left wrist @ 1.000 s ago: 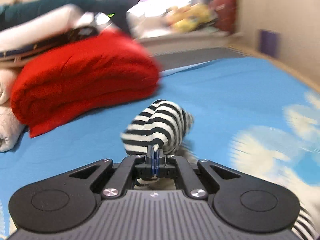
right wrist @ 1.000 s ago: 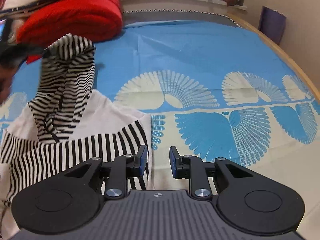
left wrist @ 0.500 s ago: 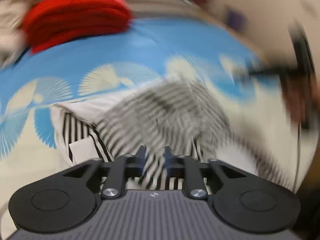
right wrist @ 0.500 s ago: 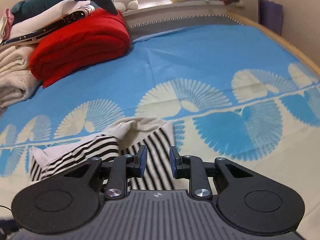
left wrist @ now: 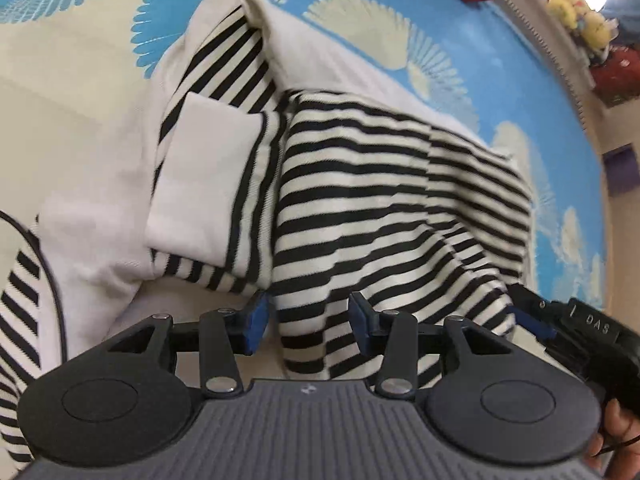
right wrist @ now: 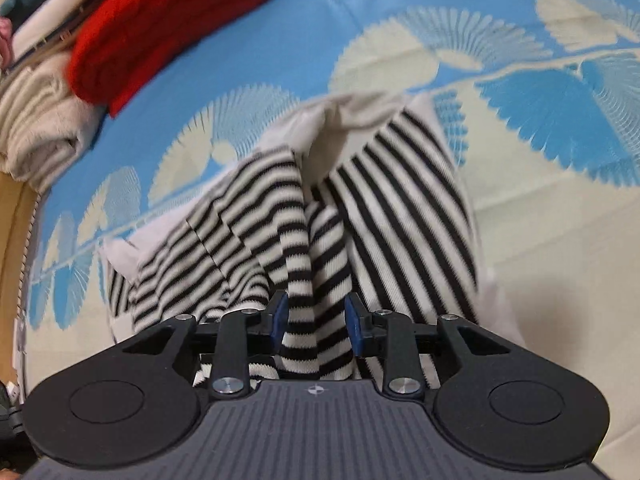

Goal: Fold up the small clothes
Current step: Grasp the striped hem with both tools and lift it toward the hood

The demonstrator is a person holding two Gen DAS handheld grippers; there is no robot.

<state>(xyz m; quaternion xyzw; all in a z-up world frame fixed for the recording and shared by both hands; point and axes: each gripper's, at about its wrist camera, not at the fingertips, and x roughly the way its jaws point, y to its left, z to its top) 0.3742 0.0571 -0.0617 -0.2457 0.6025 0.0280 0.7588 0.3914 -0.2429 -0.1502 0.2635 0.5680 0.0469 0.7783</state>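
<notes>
A black-and-white striped garment [left wrist: 384, 208] with white panels lies partly folded on the blue and cream bedspread [left wrist: 80, 60]. My left gripper [left wrist: 306, 322] is open, low over the garment's near edge, with striped cloth lying between its fingers. My right gripper [right wrist: 316, 320] is open too, with a striped fold [right wrist: 312, 280] between its blue pads. The garment also shows in the right wrist view [right wrist: 400, 200]. The right gripper's body [left wrist: 580, 332] shows at the right edge of the left wrist view.
A folded red blanket [right wrist: 160, 24] and cream folded towels [right wrist: 40, 128] lie stacked at the far left of the bed. Plush toys [left wrist: 580, 12] sit on the ledge beyond the bed. The bedspread [right wrist: 560, 80] stretches right of the garment.
My left gripper let go of the striped sleeve it held raised, and the sleeve now lies across the garment. Both grippers have dropped low over the garment's near edge.
</notes>
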